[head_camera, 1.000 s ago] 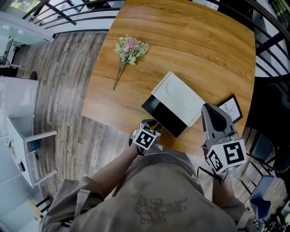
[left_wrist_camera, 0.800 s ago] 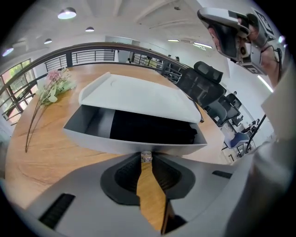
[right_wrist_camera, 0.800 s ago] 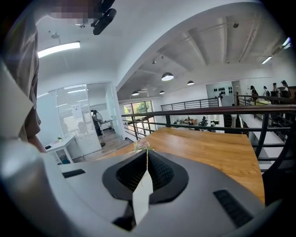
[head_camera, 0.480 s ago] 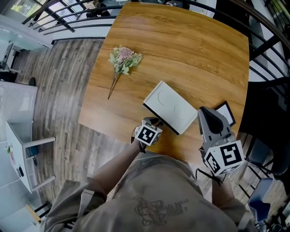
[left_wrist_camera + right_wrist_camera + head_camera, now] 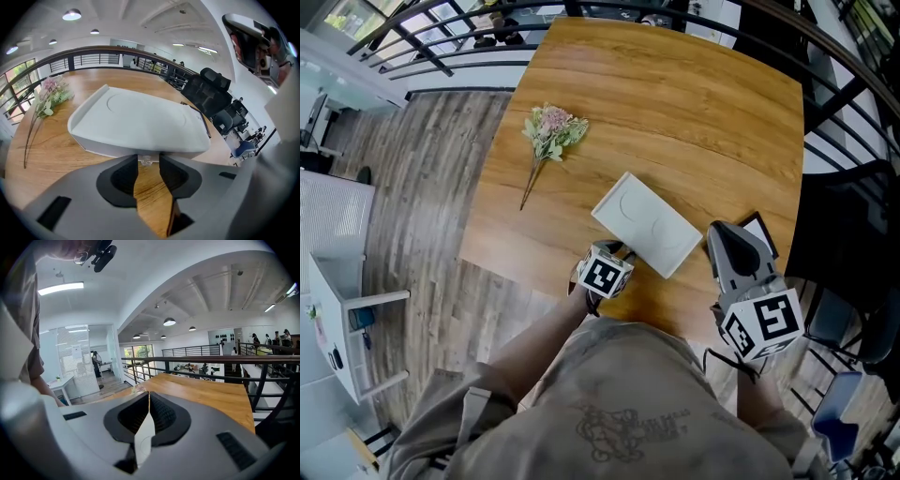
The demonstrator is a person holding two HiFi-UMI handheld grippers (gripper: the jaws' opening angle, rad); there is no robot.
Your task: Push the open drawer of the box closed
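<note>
A white box (image 5: 645,223) lies on the wooden table (image 5: 675,103) with its drawer pushed in flush, and no dark opening shows. My left gripper (image 5: 621,253) is at the box's near front. In the left gripper view the box (image 5: 136,124) fills the middle. A small clear knob (image 5: 146,161) sits between the left gripper's (image 5: 148,157) tips. Its jaws are opening, with a gap on either side of the knob. My right gripper (image 5: 725,229) hangs above the table's near right part, shut and empty (image 5: 149,393).
A small dried bouquet (image 5: 546,131) lies to the far left of the box. A black framed card (image 5: 760,228) rests just right of the box, beside the right gripper. A black railing (image 5: 450,37) runs round the table's far side. The table's near edge is under my left hand.
The drawer's dark opening seen a second ago has vanished as the drawer slid into the box. The left gripper followed it in. The right gripper stayed put.
</note>
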